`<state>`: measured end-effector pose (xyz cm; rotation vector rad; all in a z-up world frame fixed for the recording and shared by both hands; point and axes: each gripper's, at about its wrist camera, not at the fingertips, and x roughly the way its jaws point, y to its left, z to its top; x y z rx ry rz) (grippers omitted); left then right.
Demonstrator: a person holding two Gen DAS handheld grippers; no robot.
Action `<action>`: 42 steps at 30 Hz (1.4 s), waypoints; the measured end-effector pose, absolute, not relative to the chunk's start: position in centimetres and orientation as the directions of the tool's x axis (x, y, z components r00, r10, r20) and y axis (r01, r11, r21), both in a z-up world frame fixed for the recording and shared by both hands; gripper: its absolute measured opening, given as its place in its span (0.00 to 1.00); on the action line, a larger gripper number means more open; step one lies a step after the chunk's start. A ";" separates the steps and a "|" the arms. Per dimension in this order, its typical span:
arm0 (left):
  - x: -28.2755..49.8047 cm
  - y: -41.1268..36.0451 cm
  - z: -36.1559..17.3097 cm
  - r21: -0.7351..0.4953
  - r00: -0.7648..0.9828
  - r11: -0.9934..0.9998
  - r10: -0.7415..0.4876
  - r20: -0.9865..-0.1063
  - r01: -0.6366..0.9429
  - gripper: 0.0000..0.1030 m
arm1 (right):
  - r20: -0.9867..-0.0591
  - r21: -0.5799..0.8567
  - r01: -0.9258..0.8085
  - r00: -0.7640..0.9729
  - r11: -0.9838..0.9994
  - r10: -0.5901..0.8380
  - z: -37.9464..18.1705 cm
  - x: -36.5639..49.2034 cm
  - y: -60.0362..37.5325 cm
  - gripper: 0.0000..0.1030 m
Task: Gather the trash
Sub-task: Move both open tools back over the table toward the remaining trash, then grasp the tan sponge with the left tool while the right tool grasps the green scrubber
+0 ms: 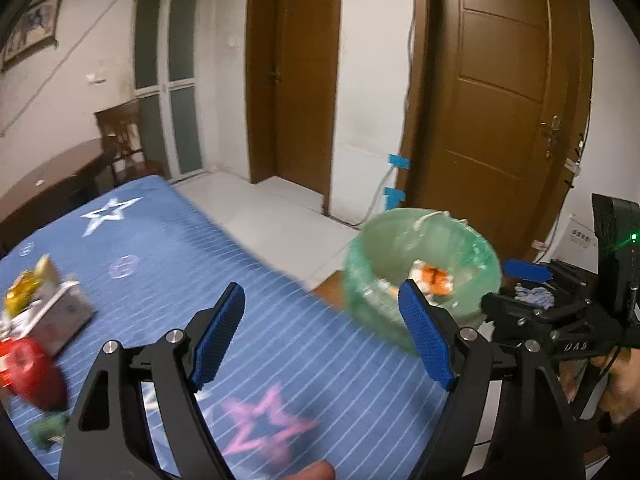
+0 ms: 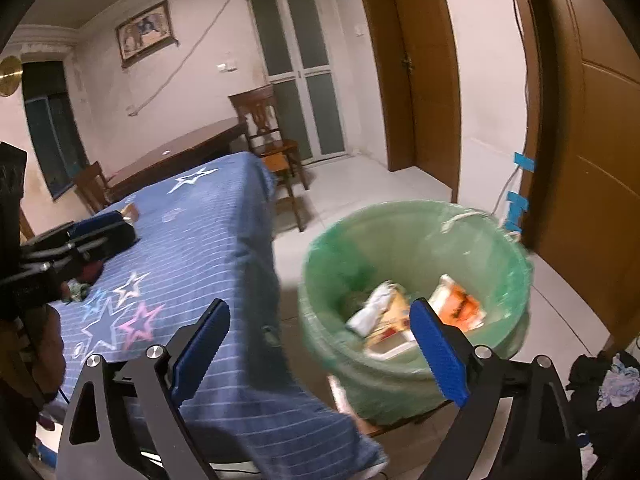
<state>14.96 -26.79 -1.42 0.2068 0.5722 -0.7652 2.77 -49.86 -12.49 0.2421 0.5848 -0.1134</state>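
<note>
Left wrist view: your left hand-held gripper point(image 1: 322, 320) hangs over the blue striped bedspread with star prints point(image 1: 208, 280), its blue-padded fingers spread wide with nothing between them. At 9 o'clock from it, a blurred heap of trash lies on the bedspread: a grey-and-white carton point(image 1: 60, 312) with a yellow foil wrapper point(image 1: 24, 292) against it, a red crumpled bag point(image 1: 32, 372) just below, and a small green scrap point(image 1: 48, 428) at 8 o'clock. At 2 o'clock, beside the bed's edge, stands the round bin lined with a pale green plastic bag point(image 1: 368, 272), holding an orange-and-white packet point(image 1: 436, 276). Your right hand-held gripper point(image 1: 532, 276) shows at 3 o'clock, past the bin. In the right wrist view, that gripper point(image 2: 320, 340) is also spread wide and empty, poised between the bed and the bin point(image 2: 332, 240). Inside the bin lie the orange-and-white packet point(image 2: 460, 304) and pale crumpled paper point(image 2: 372, 308). A brown wooden door point(image 1: 500, 100) stands behind the bin at 12 o'clock.
</note>
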 end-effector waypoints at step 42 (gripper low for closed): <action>30.7 9.9 -8.6 -0.051 0.609 0.998 -0.054 -0.791 0.023 0.26 | -0.802 -0.110 -0.783 0.433 0.612 0.411 -13.7 23.9 -4.6 0.53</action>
